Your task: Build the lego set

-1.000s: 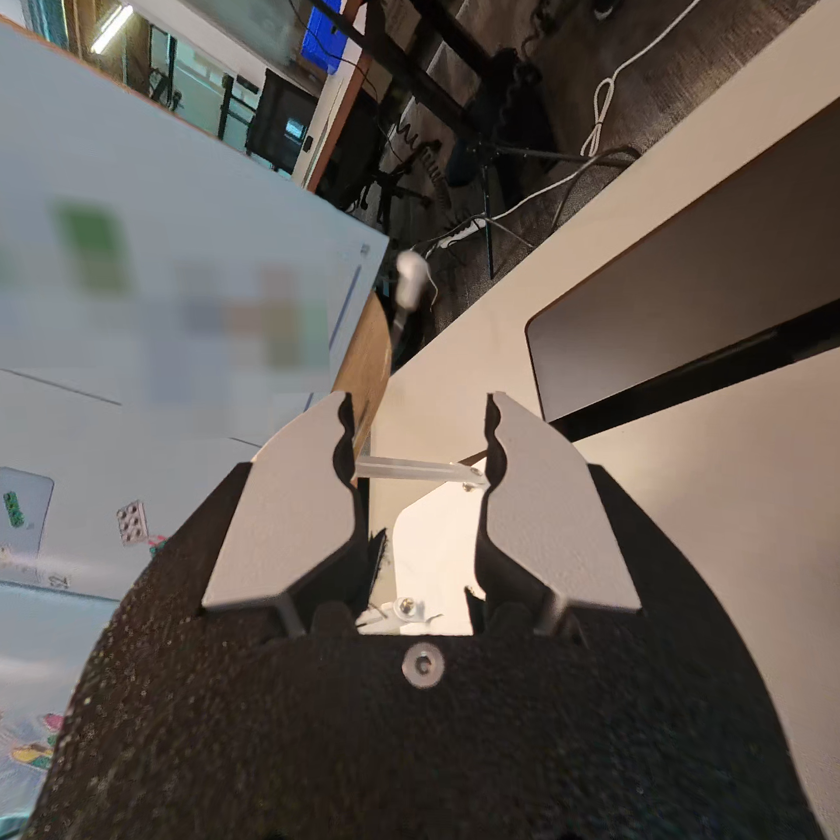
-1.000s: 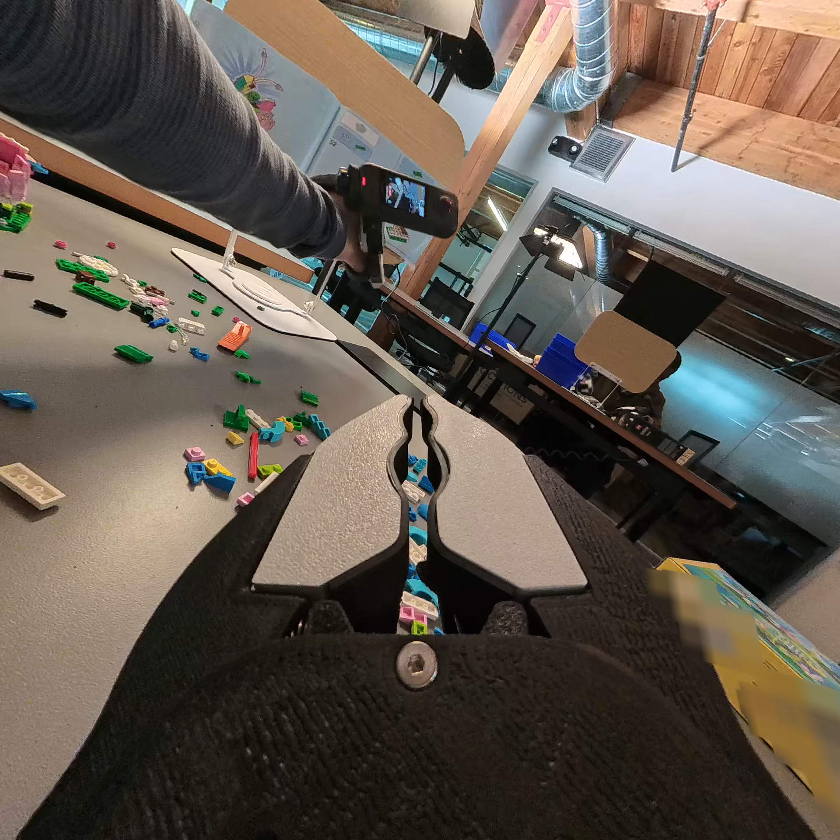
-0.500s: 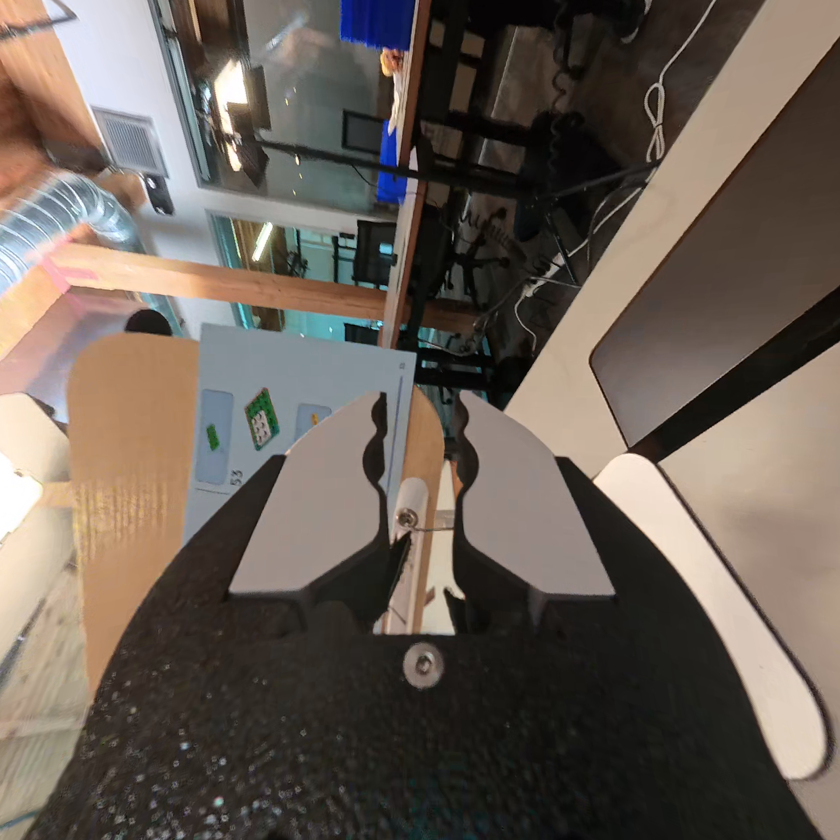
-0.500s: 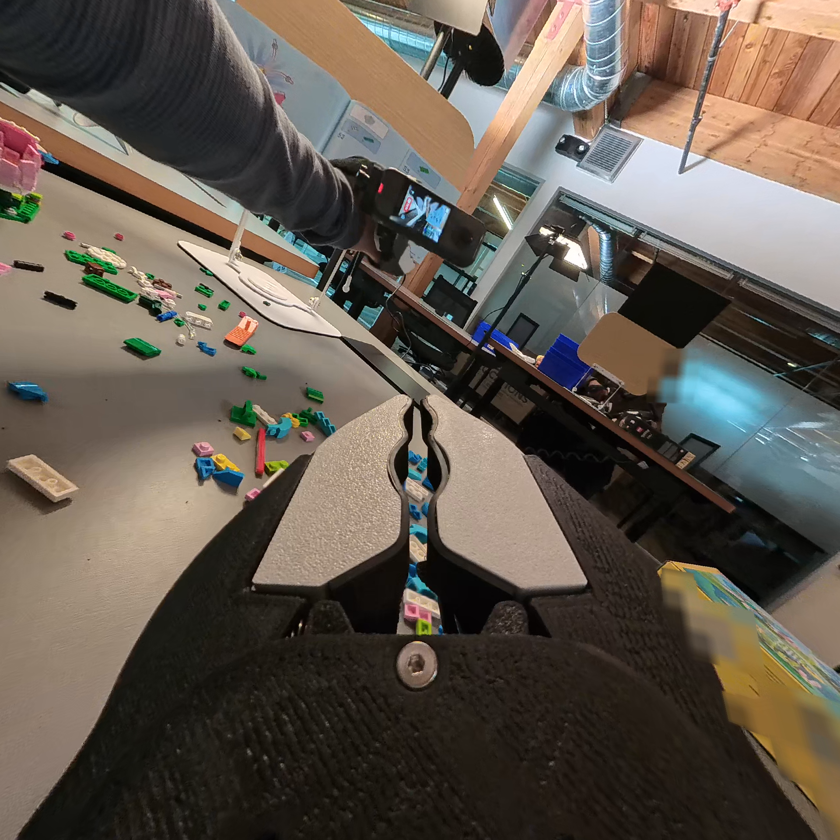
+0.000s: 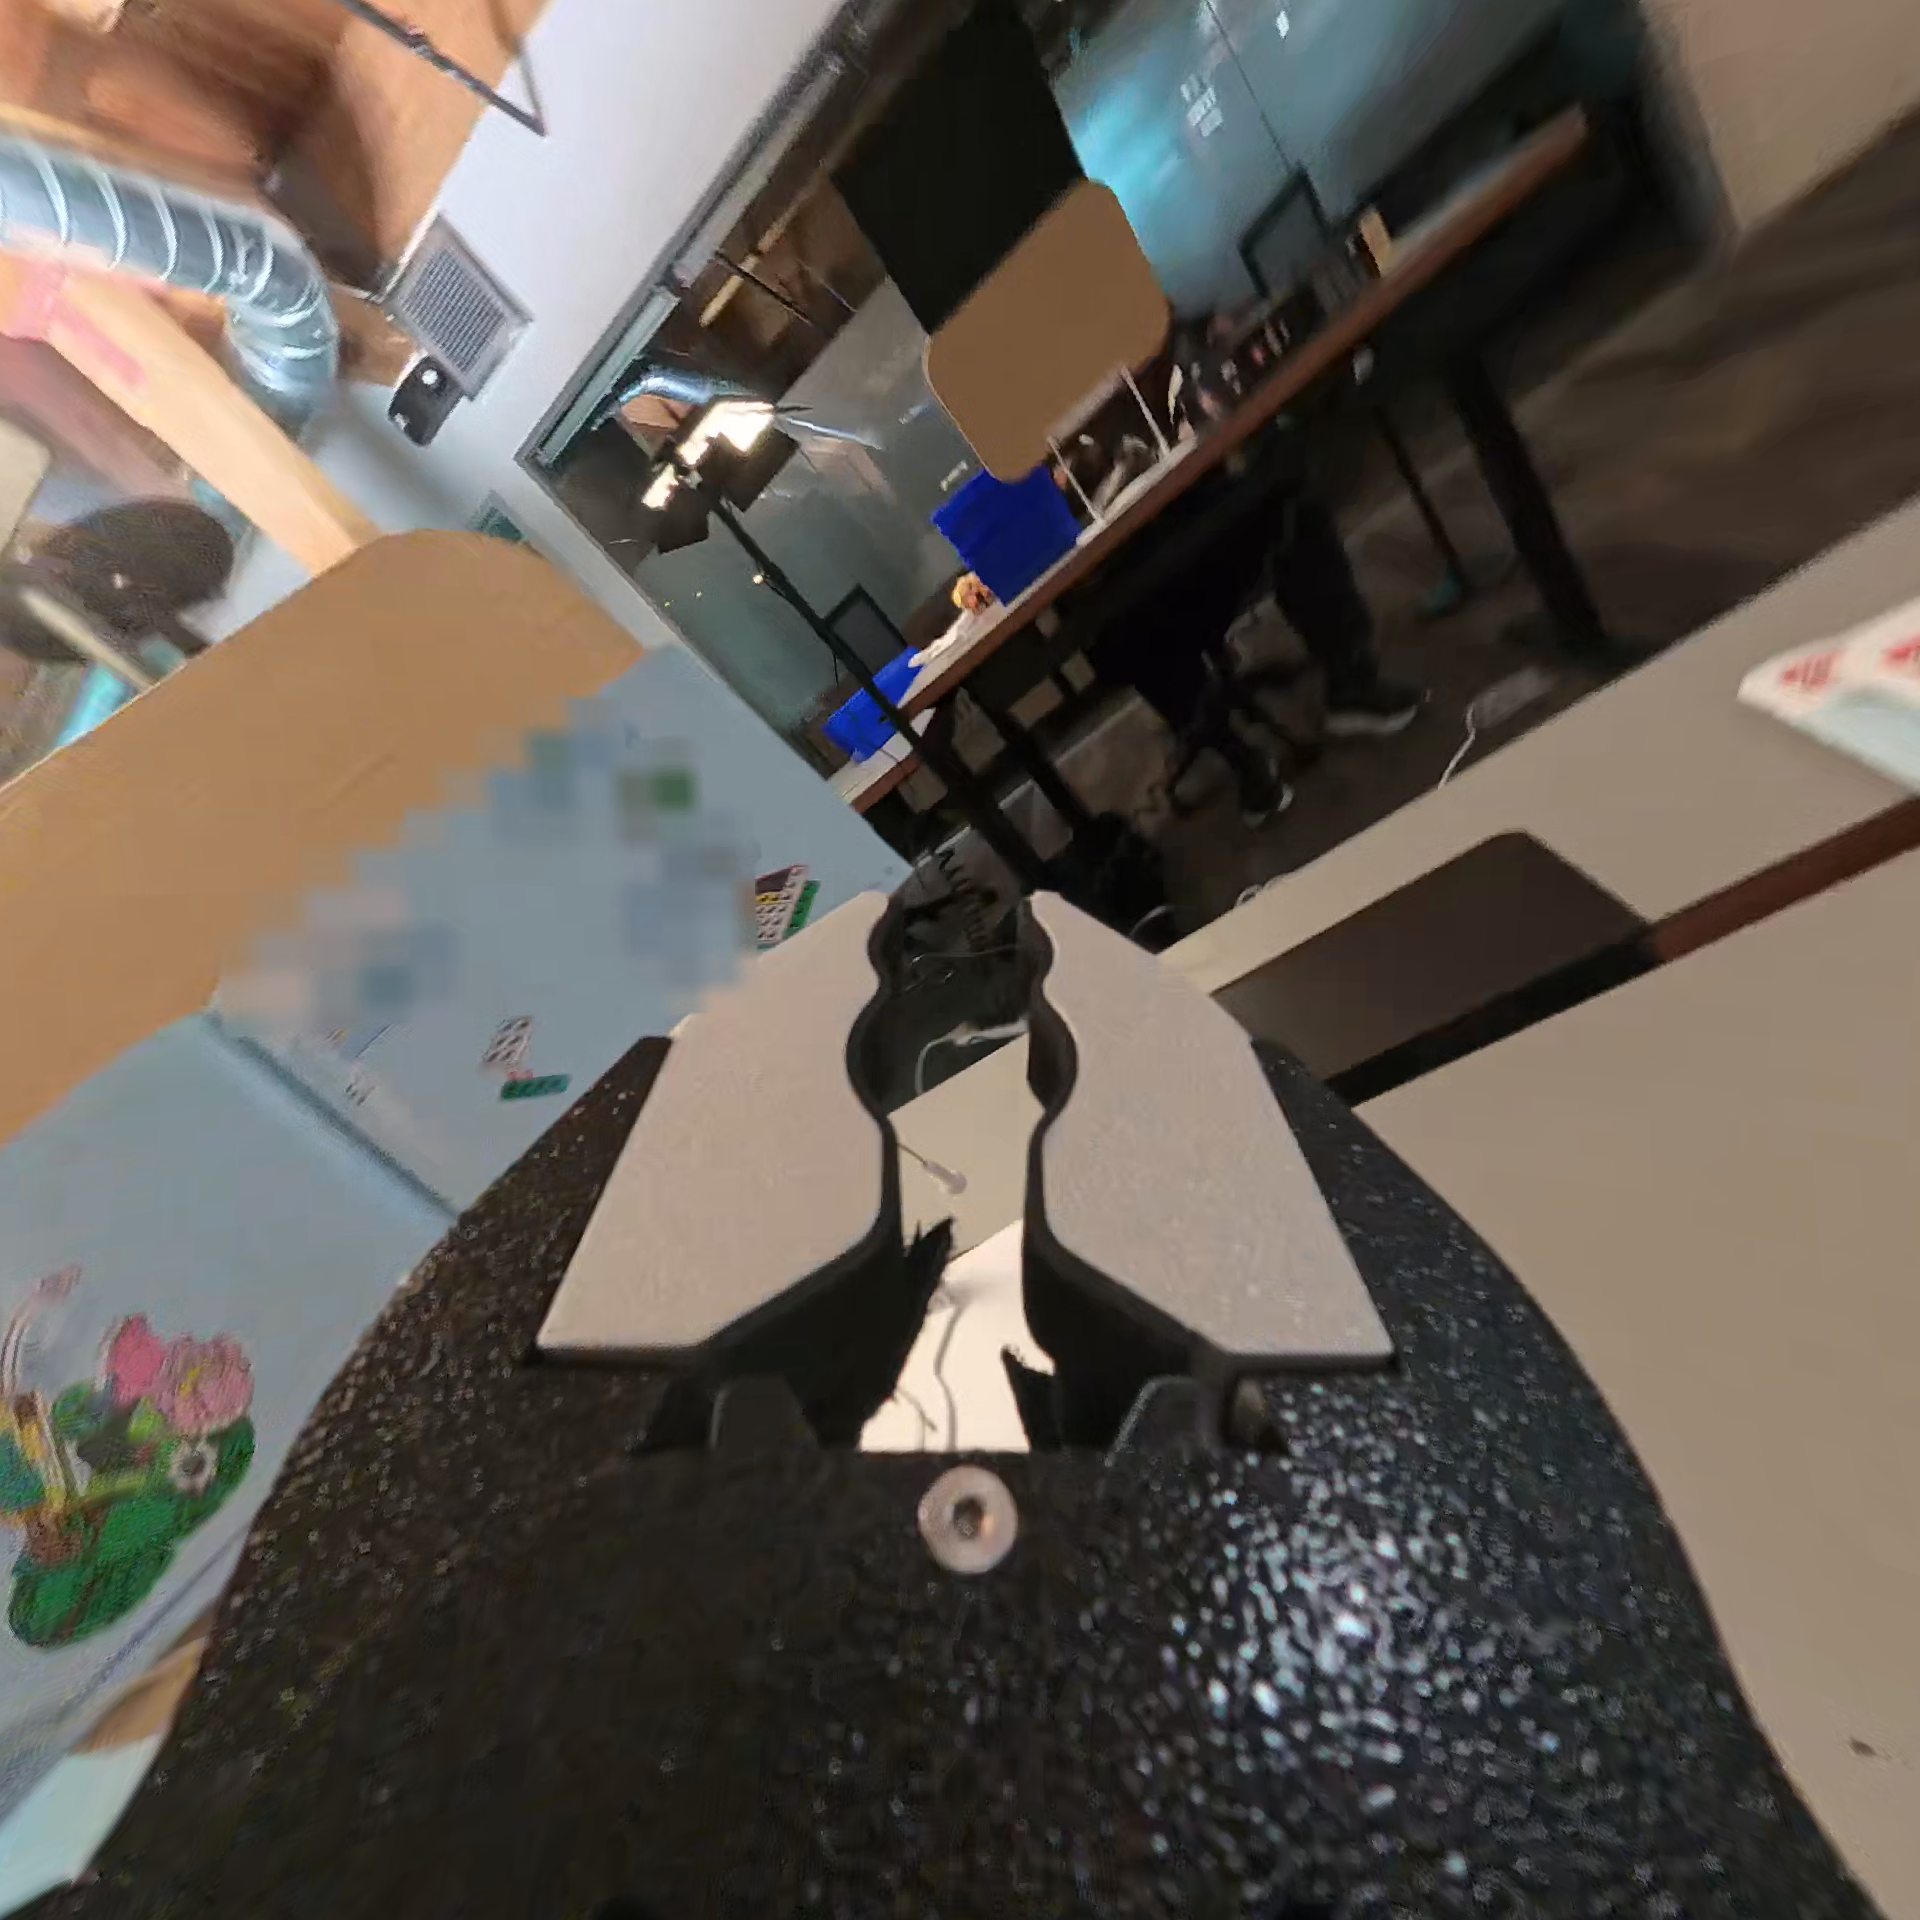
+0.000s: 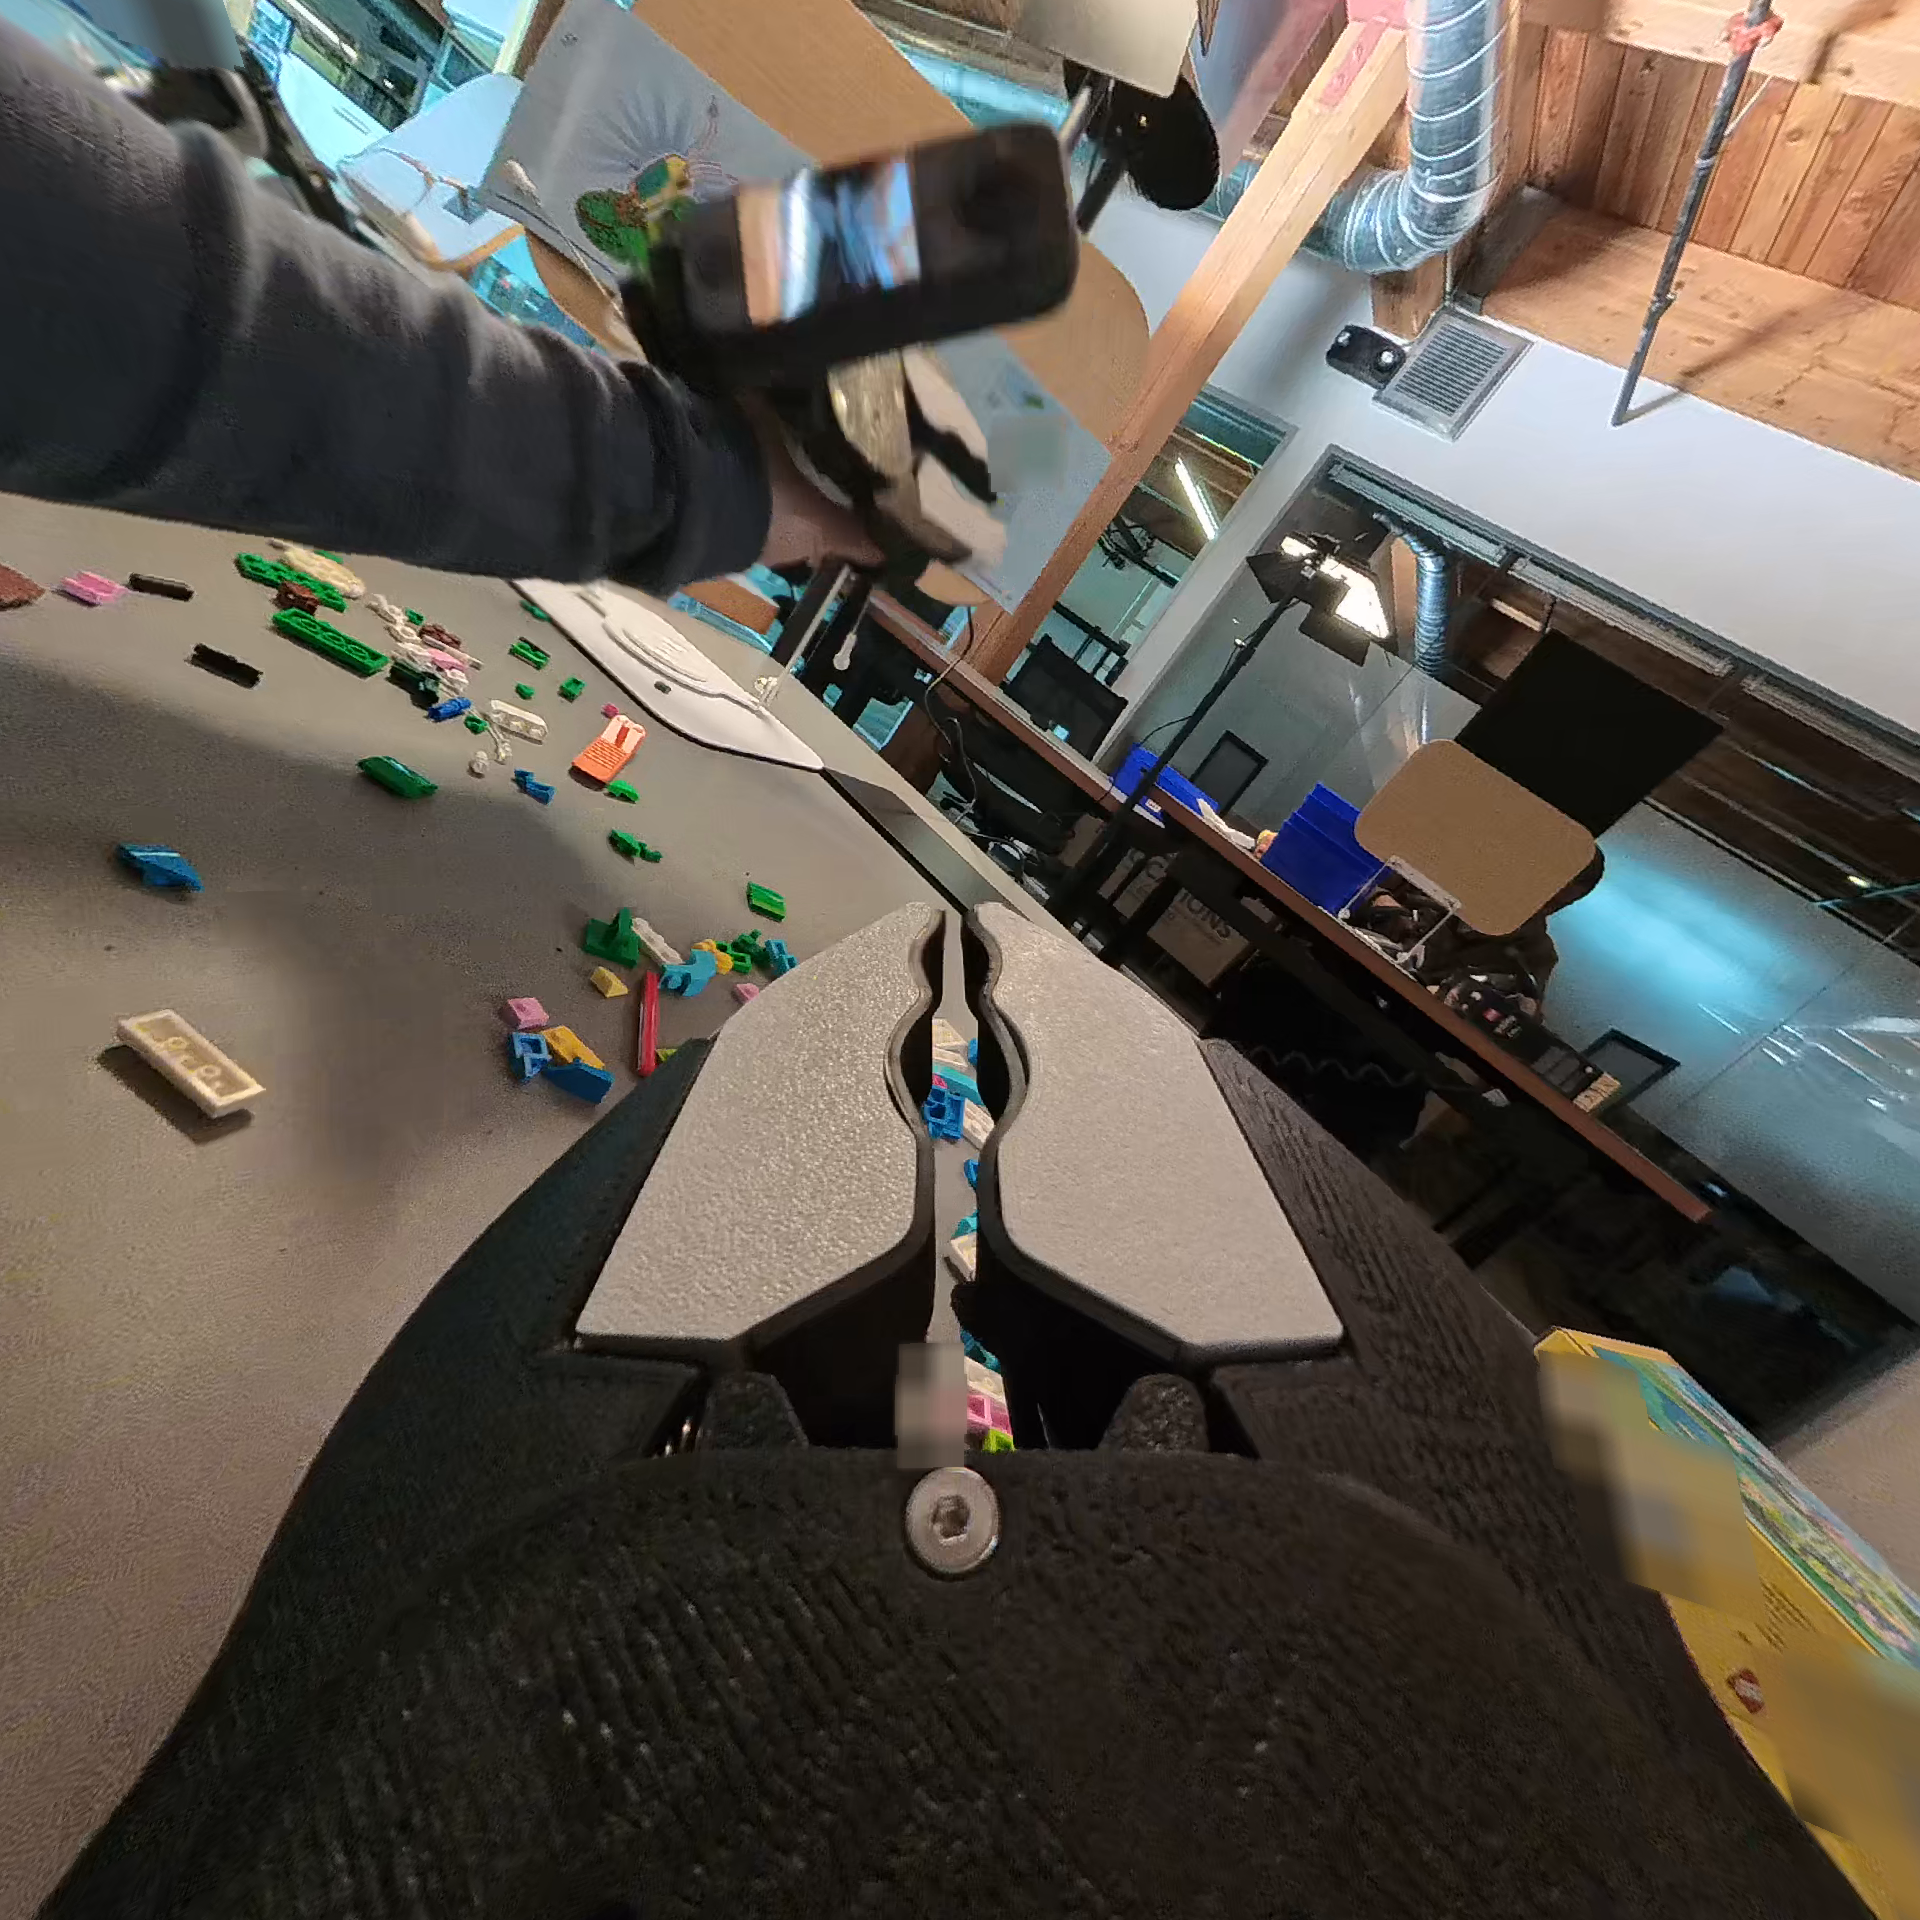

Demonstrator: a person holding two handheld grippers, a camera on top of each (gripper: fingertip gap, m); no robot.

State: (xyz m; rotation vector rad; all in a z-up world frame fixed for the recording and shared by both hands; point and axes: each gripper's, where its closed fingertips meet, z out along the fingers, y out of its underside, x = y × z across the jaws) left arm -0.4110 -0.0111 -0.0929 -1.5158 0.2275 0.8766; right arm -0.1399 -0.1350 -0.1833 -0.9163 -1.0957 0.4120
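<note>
Loose lego pieces [image 6: 665, 966] in green, blue, pink and yellow lie scattered on the grey table [image 6: 312, 1247]. My right gripper [image 6: 958, 916] is shut and empty, low over the pieces near the table's far edge. More pieces show through the slit between its fingers. My left gripper [image 5: 958, 920] is open and empty, held in the air beside the instruction booklet [image 5: 312, 1143] on its stand. In the right wrist view a dark sleeve [image 6: 312, 364] holds up the left gripper's blurred camera unit [image 6: 862, 260].
A white flat brick [image 6: 187, 1062] lies apart at front left, an orange piece [image 6: 608, 748] farther back. The stand's white base [image 6: 686, 675] sits at the table's far edge. A yellow box [image 6: 1787, 1621] lies at right. Desks stand beyond the table. Spacing between my two grippers at the tips: around 30 cm. The right tips stand about 12 cm off the white flat brick [image 6: 187, 1062].
My left gripper has swung up and away from the stand's clear rod, and its jaws are narrower than a second ago. My right gripper stays shut, almost still.
</note>
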